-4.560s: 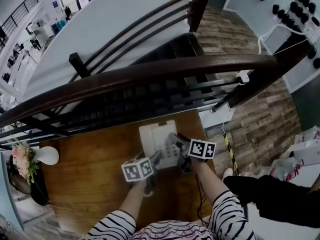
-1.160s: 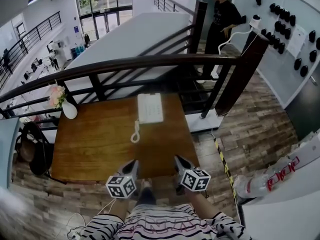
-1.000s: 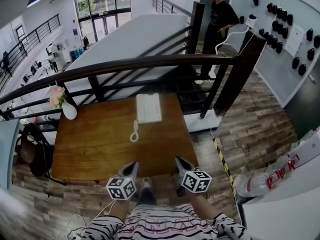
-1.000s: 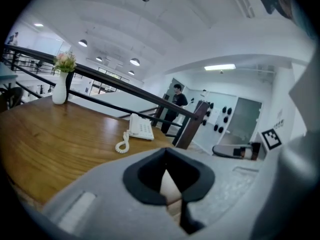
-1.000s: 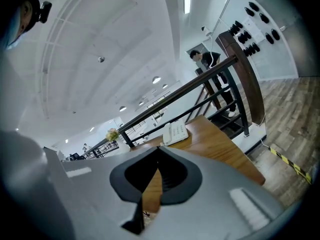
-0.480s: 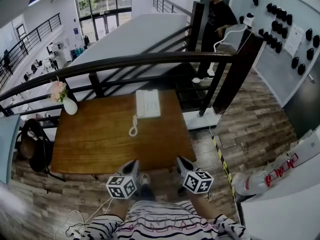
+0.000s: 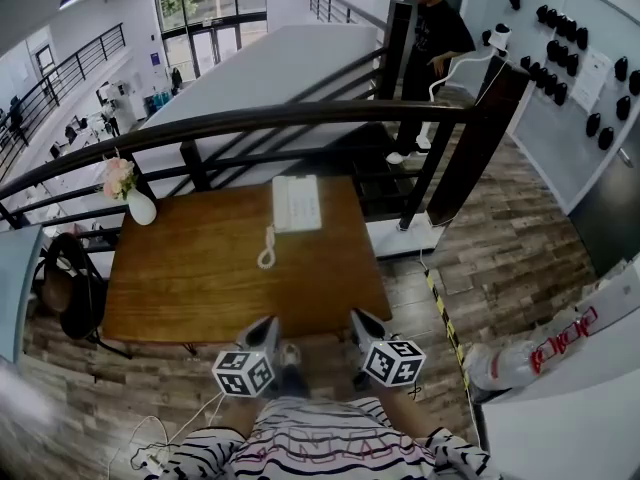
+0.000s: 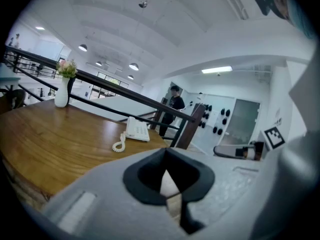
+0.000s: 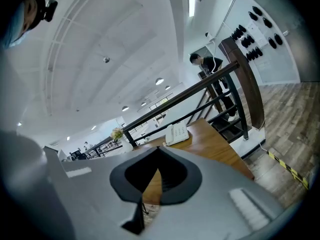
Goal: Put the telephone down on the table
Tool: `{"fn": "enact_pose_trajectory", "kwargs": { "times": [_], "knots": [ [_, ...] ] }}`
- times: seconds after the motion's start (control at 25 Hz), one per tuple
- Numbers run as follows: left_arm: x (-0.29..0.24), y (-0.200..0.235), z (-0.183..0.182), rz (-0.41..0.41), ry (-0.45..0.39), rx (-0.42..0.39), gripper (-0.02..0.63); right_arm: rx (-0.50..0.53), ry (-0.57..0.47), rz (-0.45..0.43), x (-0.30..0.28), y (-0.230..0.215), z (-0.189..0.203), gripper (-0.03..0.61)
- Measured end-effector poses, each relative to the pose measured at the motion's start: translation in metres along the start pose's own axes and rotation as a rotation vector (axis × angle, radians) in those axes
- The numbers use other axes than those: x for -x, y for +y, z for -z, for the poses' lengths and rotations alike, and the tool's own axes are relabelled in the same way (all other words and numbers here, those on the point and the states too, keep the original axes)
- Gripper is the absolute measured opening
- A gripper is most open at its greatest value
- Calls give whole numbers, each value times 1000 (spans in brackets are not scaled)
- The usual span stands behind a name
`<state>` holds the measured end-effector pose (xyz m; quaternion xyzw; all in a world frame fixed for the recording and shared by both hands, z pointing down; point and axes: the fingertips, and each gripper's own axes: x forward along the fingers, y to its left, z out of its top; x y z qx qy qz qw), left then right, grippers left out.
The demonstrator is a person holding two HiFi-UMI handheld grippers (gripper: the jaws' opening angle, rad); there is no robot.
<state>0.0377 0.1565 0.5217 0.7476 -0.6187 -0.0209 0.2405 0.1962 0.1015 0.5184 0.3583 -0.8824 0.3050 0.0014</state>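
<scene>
The white telephone (image 7: 296,203) lies flat at the far edge of the wooden table (image 7: 190,288), its coiled cord (image 7: 267,249) trailing toward me. Both grippers hang over the floor, short of the table's near edge, well apart from the phone. My left gripper (image 7: 266,330) is shut with nothing in it, and so is my right gripper (image 7: 360,326). The left gripper view shows the telephone (image 8: 136,129) far beyond the closed jaw tips of the left gripper (image 8: 167,158). In the right gripper view the telephone (image 9: 177,133) sits past the shut right gripper (image 9: 157,156).
A white vase of flowers (image 7: 134,201) stands on the table's far left corner. A dark railing (image 7: 300,118) runs behind the table. A person (image 7: 430,38) stands beyond it at the right. A chair with a dark bag (image 7: 62,293) is left of the table. Cables (image 7: 165,448) lie on the floor.
Earlier both grippers were at the telephone on the table; now they are drawn back off the near edge, shut and empty. Over the last second the table has receded slightly.
</scene>
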Motion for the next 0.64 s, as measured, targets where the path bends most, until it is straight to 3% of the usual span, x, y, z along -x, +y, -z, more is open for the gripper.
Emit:
{"fn": "enact_pose_trajectory", "kwargs": {
  "times": [0.64],
  "knots": [
    [-7, -10, 3, 13, 10, -5, 2, 5, 4, 5, 1, -7, 0, 0]
  ]
}}
